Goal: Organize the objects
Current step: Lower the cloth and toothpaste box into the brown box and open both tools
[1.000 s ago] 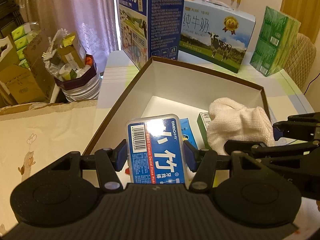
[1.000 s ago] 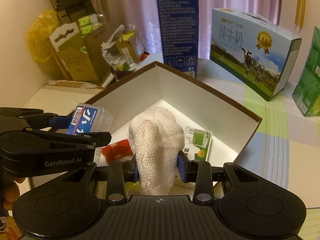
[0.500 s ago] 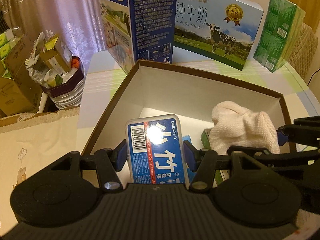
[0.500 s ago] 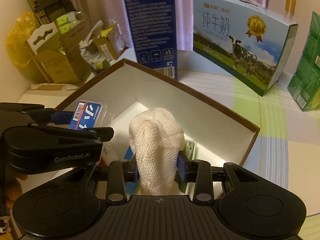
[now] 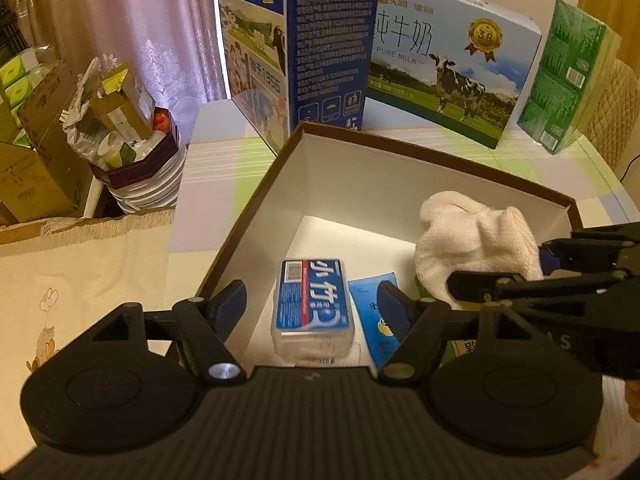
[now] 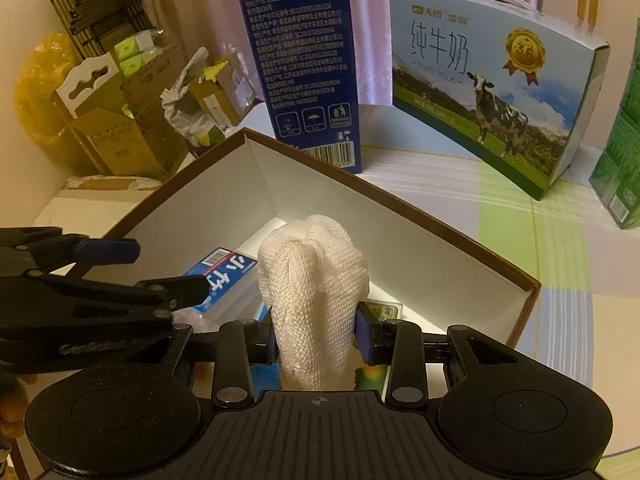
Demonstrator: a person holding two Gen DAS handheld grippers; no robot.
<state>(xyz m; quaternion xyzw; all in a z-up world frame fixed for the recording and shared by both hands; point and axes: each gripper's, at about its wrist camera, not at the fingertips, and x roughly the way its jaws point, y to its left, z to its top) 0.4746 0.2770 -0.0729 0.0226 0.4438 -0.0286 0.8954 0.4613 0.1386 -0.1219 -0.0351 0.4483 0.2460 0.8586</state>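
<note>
Brown-rimmed box with floss case, blue packet inside.

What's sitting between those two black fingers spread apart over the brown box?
In the left wrist view, the left gripper is open, and the blue dental floss pick case lies between its fingers, down in the box, touching neither.

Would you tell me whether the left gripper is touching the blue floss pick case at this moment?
Apart. In the left wrist view the left gripper stands open, with bare gaps between each finger and the blue floss pick case, which lies inside the box.
</note>
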